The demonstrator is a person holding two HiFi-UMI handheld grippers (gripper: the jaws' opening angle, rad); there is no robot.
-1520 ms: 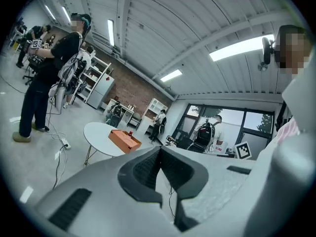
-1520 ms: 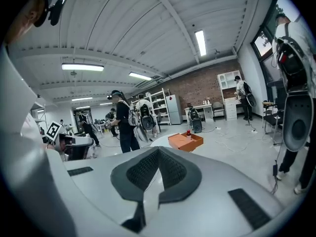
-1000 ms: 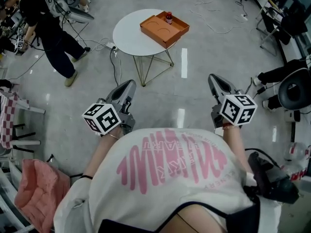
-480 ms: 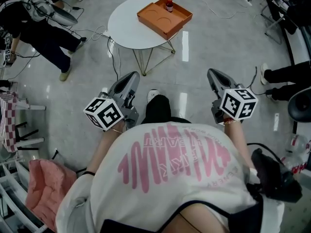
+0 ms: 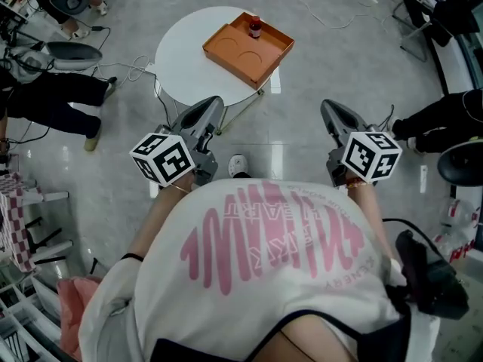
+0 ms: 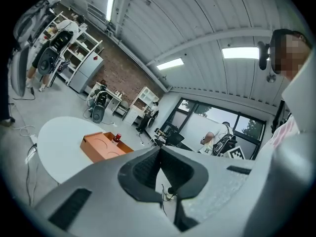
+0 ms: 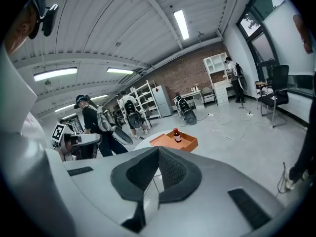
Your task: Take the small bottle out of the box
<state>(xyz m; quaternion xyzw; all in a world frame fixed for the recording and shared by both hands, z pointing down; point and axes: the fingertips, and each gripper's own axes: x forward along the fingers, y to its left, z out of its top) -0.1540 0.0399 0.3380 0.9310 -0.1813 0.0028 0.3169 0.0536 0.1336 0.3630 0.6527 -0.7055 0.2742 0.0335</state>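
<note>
A small dark bottle with a red cap (image 5: 256, 27) stands upright in the far corner of an open orange box (image 5: 247, 47) on a round white table (image 5: 181, 59). Both grippers are held in the air short of the table, pointing towards it. My left gripper (image 5: 213, 104) is shut and holds nothing, its tip close to the table's near edge. Off to the right over the floor, my right gripper (image 5: 330, 108) is shut and empty too. The left gripper view shows the bottle (image 6: 117, 138) and box (image 6: 101, 147) beyond the jaws. They appear again in the right gripper view, bottle (image 7: 176, 135) and box (image 7: 173, 141).
The table stands on thin gold wire legs (image 5: 243, 105). A person in dark clothes (image 5: 45, 96) is at the left and another's legs (image 5: 434, 119) at the right. Cables (image 5: 136, 70) trail on the grey floor. Chairs and shelves line the room's edges.
The table and box have come closer in the head view. Both grippers have moved forward towards the table and stay shut. The person at the left has slid further left.
</note>
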